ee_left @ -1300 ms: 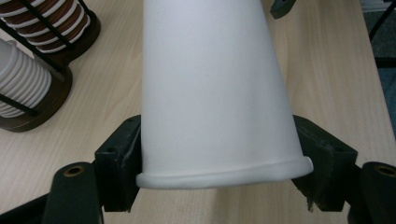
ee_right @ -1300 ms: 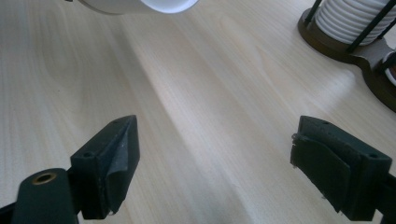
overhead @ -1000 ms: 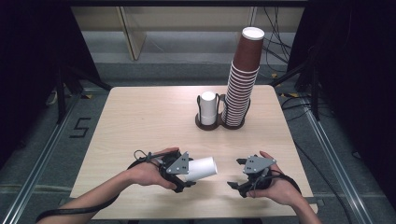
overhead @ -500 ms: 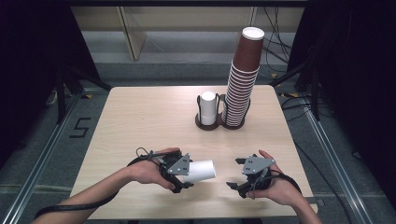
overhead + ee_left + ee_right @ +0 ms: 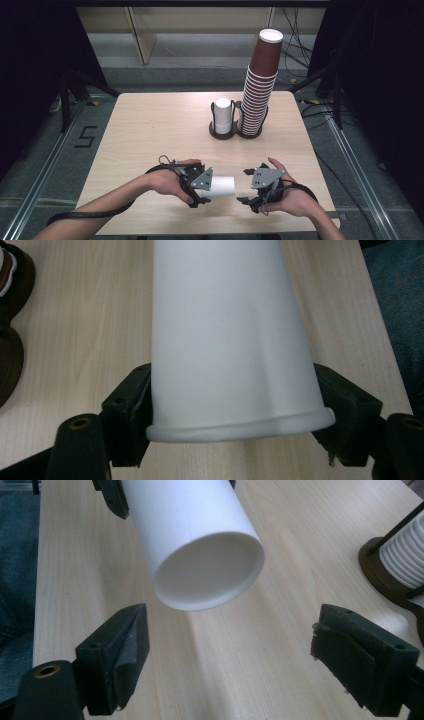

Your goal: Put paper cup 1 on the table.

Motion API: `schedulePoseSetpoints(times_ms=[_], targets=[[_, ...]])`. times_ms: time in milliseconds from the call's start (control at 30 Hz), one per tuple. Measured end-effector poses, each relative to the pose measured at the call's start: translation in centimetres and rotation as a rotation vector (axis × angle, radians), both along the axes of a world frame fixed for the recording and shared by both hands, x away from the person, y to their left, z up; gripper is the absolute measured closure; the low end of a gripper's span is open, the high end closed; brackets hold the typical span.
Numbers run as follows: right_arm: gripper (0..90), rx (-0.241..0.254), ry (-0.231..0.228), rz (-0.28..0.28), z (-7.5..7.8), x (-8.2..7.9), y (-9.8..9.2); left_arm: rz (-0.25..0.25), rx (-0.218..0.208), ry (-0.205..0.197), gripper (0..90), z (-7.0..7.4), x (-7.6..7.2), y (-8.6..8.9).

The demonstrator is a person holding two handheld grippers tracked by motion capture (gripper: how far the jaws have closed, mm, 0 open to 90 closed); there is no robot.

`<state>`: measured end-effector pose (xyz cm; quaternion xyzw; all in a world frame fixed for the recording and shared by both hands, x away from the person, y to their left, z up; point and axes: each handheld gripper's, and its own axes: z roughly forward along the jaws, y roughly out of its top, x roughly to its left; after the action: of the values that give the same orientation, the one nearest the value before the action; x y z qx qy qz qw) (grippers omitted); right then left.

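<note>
The white cup [image 5: 223, 186] lies on its side just above the table's [image 5: 150, 130] near edge, clamped near its rim by the left gripper [image 5: 200, 186], while the right gripper [image 5: 247, 186] faces its base, jaws spread, empty.

The high view is evenly lit from above; the table [image 5: 150, 130] is bright while the surroundings fall into near black. Shadows are soft and short. The picture is slightly soft, with mild bending of straight lines towards the edges. In the left gripper view the white cup [image 5: 230, 335] is bright, nearly washed out, with faint shading. In the right gripper view the cup casts a soft shadow; the near jaws are slightly blurred.
</note>
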<state>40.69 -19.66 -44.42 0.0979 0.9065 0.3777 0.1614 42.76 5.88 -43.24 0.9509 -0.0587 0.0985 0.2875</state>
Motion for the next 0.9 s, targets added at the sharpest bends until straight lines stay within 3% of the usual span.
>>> schedulePoseSetpoints(times_ms=[67, 167, 233, 267, 300, 367, 400, 433, 500, 567, 633, 700, 733, 767, 900], targets=[[15.3, -0.007, 0.028, -0.012, 0.0, -0.3, 0.3, -0.012, 0.014, -0.001, 26.4, 0.0, 0.0, -0.2], [15.2, -0.021, -0.003, 0.025, 0.1, 0.0, 0.8, -0.019, 0.038, 0.002, 26.4, -0.1, 0.0, -0.5], [15.2, -0.023, 0.003, 0.04, 0.3, 0.0, 1.4, -0.027, 0.052, 0.003, 26.5, -0.1, -0.2, -0.7], [15.3, -0.035, -0.033, 0.076, 0.4, 0.2, 1.7, -0.031, 0.058, 0.004, 26.5, -0.2, -0.2, -0.8], [15.2, -0.034, 0.003, 0.064, 0.4, -0.1, 2.0, -0.034, 0.062, 0.003, 26.5, -0.2, -0.3, -0.9], [15.2, -0.049, 0.009, 0.088, 0.5, -0.3, 2.6, -0.04, 0.077, -0.002, 26.5, -0.1, -0.4, -1.0], [15.2, -0.06, -0.025, 0.122, 0.5, -0.1, 2.9, -0.042, 0.081, -0.003, 26.4, -0.1, -0.4, -1.1], [15.3, -0.06, 0.031, 0.093, 0.5, -0.5, 3.2, -0.042, 0.082, -0.004, 26.4, -0.1, -0.4, -1.1], [15.3, -0.08, 0.0, 0.135, 0.4, -0.2, 3.6, -0.042, 0.085, -0.003, 26.5, -0.2, -0.4, -1.2], [15.6, -0.086, 0.028, 0.121, 0.3, -0.4, 4.0, -0.044, 0.089, -0.002, 26.5, -0.2, -0.3, -1.3], [16.7, -0.098, 0.006, 0.159, 0.2, -0.2, 4.3, -0.046, 0.092, -0.003, 26.5, -0.1, -0.3, -1.4], [18.5, -0.104, 0.018, 0.152, 0.1, -0.2, 4.6, -0.048, 0.091, -0.001, 26.5, -0.1, -0.2, -1.6], [19.5, -0.107, -0.007, 0.171, 0.1, 0.1, 4.7, -0.048, 0.09, -0.001, 26.5, -0.1, -0.2, -1.7], [21.1, -0.108, 0.012, 0.16, 0.0, 0.0, 4.8, -0.051, 0.091, 0.0, 26.5, -0.1, -0.3, -1.7], [26.1, -0.113, 0.001, 0.198, -0.1, 0.1, 5.1, -0.056, 0.101, -0.004, 26.5, -0.1, -0.4, -1.9]])
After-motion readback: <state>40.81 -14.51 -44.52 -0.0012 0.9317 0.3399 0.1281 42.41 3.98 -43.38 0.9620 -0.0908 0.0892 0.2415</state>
